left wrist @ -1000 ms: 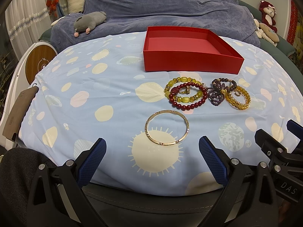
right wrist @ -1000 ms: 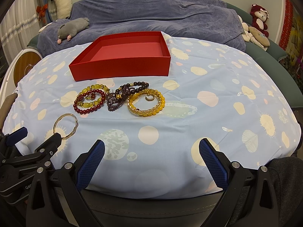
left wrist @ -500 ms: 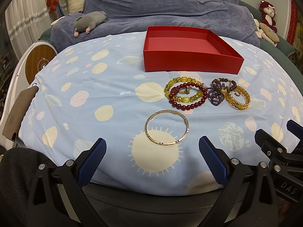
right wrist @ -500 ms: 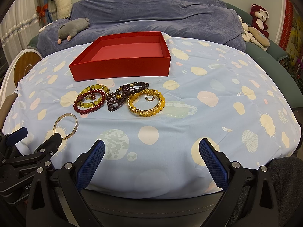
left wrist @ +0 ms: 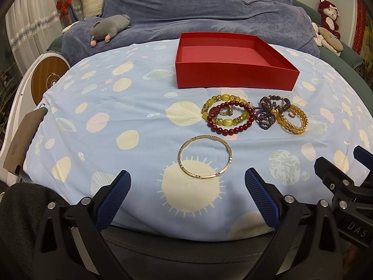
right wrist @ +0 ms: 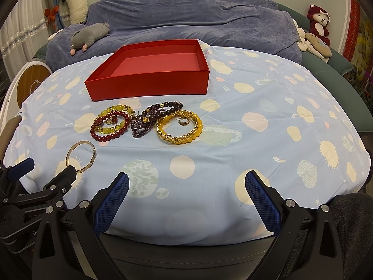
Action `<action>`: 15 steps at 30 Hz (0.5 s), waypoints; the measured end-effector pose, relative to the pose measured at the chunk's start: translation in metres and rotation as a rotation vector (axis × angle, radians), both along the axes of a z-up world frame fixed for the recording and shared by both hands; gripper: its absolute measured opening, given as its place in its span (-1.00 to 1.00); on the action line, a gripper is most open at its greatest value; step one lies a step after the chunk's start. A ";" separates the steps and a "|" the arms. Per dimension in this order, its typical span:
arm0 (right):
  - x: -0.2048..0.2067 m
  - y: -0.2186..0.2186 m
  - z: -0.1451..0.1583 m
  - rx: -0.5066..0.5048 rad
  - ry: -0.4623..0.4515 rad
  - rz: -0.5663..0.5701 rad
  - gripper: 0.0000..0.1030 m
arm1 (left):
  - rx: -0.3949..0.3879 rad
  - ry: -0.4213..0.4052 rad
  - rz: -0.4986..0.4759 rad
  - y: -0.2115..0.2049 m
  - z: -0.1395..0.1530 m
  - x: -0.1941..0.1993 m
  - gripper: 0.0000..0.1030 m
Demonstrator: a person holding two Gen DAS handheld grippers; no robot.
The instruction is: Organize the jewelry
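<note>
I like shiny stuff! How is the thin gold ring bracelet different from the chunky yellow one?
The thin gold metal bangle is one smooth slim hoop; the chunky yellow beaded bracelet is thick and knobbly. The bangle lies alone nearest the grippers; the beaded bracelet touches the purple bead bracelet. Both lie flat on the cloth, outside the red box.

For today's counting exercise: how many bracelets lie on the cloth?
6: thin gold bangle nearest; yellow-bead and red-bead overlapping; purple and dark-bead tangled; golden rightmost.

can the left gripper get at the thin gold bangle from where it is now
Probably yes. The left gripper is open and the thin gold bangle lies flat just ahead of it, apart from the bead bracelets, with only bare cloth in between.
</note>
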State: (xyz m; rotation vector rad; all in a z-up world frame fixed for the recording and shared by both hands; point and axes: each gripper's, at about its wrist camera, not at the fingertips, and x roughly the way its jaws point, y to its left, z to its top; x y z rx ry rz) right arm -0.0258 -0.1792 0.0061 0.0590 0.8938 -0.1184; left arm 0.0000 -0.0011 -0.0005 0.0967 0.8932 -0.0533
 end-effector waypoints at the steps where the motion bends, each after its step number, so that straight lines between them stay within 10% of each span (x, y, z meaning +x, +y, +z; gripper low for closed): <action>1: 0.000 -0.001 -0.001 0.001 0.000 -0.001 0.86 | 0.001 -0.001 -0.001 -0.001 0.001 -0.001 0.82; 15: 0.001 0.000 -0.001 0.000 0.000 0.000 0.86 | 0.002 -0.001 -0.001 -0.001 0.001 -0.002 0.82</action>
